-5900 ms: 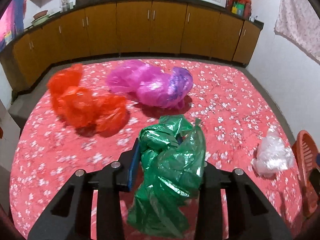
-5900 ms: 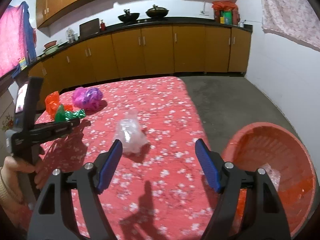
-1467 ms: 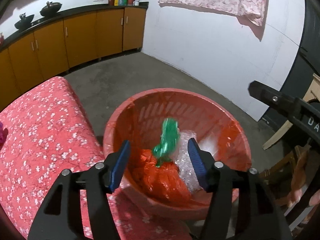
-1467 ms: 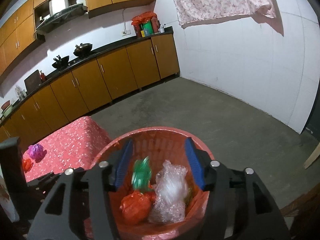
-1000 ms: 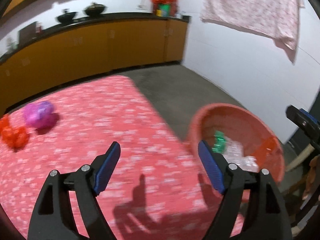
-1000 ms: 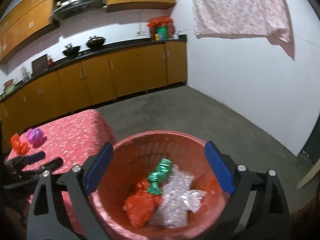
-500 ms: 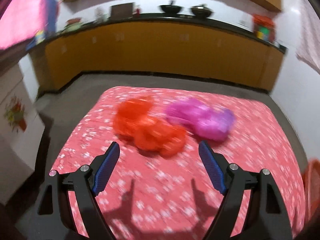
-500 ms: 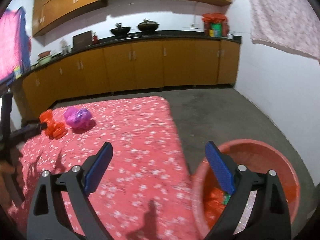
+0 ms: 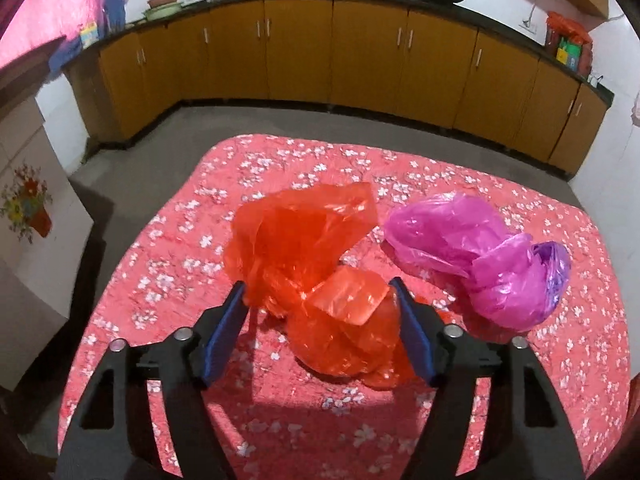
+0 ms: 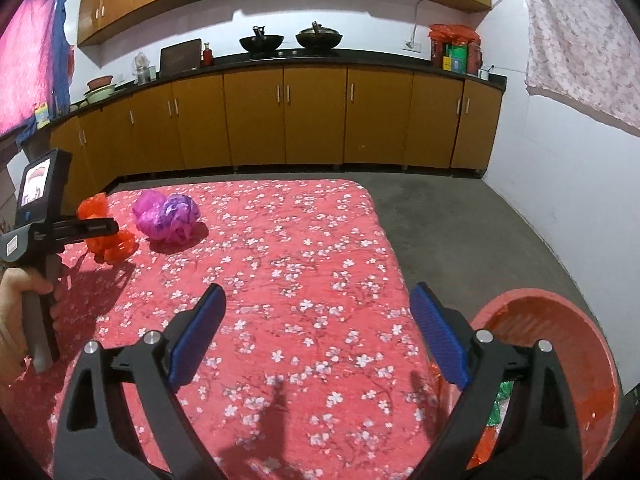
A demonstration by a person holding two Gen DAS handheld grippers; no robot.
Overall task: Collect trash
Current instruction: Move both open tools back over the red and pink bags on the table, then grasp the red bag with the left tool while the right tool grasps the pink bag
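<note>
A crumpled orange-red plastic bag (image 9: 316, 276) lies on the red flowered tablecloth (image 9: 280, 412). My left gripper (image 9: 320, 312) is open with its blue pads either side of the bag's near part. A pink-purple plastic bag (image 9: 480, 264) lies just right of it. In the right wrist view the orange bag (image 10: 106, 236) and pink bag (image 10: 168, 212) sit at the table's far left, with my left gripper (image 10: 96, 226) at the orange bag. My right gripper (image 10: 316, 336) is open and empty above the table's near right part. The red basket (image 10: 560, 320) stands lower right, with green and orange bags inside.
Orange-brown kitchen cabinets (image 10: 312, 116) with a dark counter run along the back wall. Bare grey floor (image 10: 460, 224) lies between the table's right edge and the white wall. A white cabinet with a flower sticker (image 9: 24, 208) stands left of the table.
My left gripper has swung from the basket back over the table and closed in around the orange bag. My right gripper has turned from the basket toward the table.
</note>
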